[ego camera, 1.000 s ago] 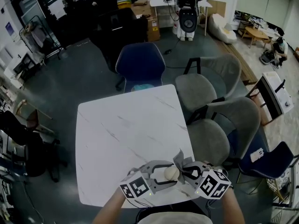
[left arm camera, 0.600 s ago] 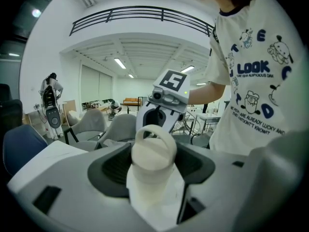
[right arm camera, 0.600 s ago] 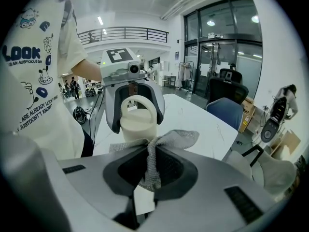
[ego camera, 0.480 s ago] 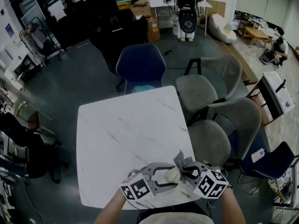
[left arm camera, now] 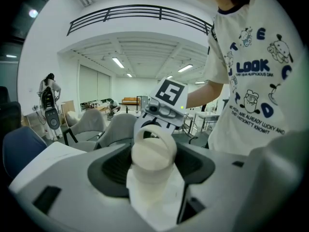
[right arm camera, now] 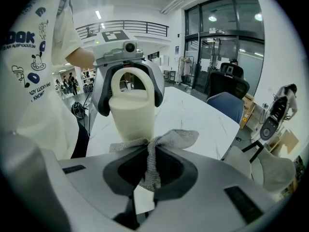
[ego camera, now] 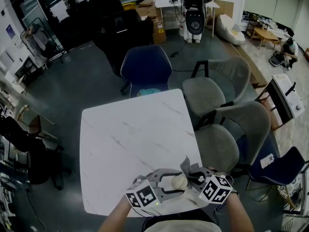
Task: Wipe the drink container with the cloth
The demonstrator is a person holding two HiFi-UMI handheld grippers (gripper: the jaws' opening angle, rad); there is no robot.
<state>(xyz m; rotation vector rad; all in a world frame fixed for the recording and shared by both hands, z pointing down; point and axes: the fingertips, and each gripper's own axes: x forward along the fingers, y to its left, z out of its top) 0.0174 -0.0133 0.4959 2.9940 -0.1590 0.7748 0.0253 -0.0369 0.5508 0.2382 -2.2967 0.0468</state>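
left gripper view: the left gripper clamps the cream drink container. the right gripper pinches the grey cloth, touching that container

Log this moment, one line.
left gripper: shut on bottle | right gripper: shut on cloth | cloth against bottle | over table edge

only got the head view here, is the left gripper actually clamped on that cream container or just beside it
Observer: Clamped. In the left gripper view, both jaws of the left gripper press the sides of the drink container.
Operator: and the cloth, held properly
Observer: Yes, the right gripper is shut on a bunched strip of the cloth.
Operator: touching the container yet
Observer: In the right gripper view its flared end appears to lie against the container's lower side.
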